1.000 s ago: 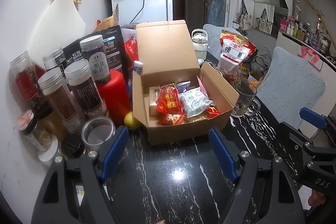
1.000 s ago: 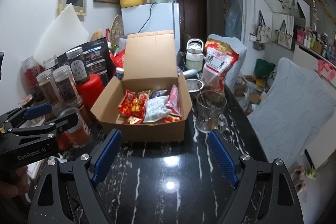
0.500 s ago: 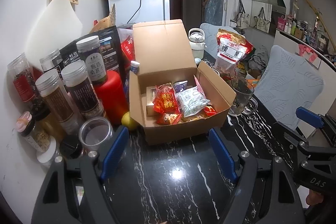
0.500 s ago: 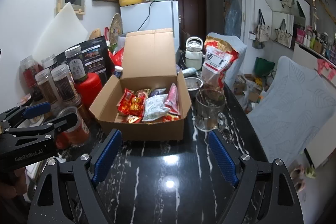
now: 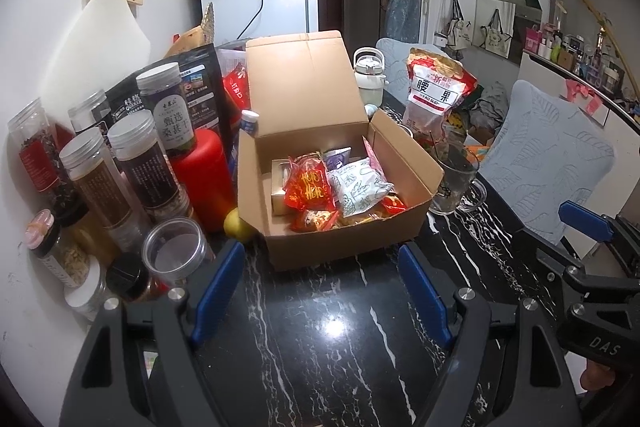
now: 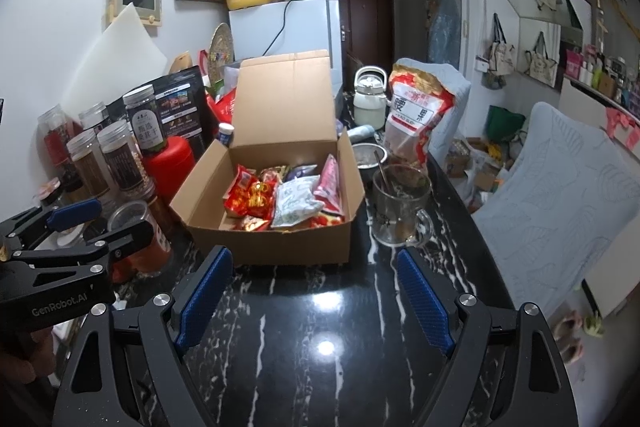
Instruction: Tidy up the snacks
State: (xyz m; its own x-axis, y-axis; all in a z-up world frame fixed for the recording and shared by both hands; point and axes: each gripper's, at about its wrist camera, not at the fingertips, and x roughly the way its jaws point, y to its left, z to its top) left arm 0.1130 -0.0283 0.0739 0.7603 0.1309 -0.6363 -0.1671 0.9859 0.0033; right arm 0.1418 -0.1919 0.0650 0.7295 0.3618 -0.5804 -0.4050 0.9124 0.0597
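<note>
Both the left gripper (image 5: 322, 285) and right gripper (image 6: 312, 293) are spread, empty; the box (image 5: 348, 239) of snacks (image 5: 358, 185) sits just ahead.

The red-and-white bag (image 5: 434, 95) beside the cardboard box reads "腰果" on its white panel. The dark-labelled jar (image 5: 170, 111) shows "甄选桑葚干". The black pouch (image 5: 132, 103) behind it reads "桂格 QUAKER". The left gripper (image 6: 68, 227) body carries "GenRobot.AI"; the right gripper (image 5: 592, 247) body shows "DAS".
</note>
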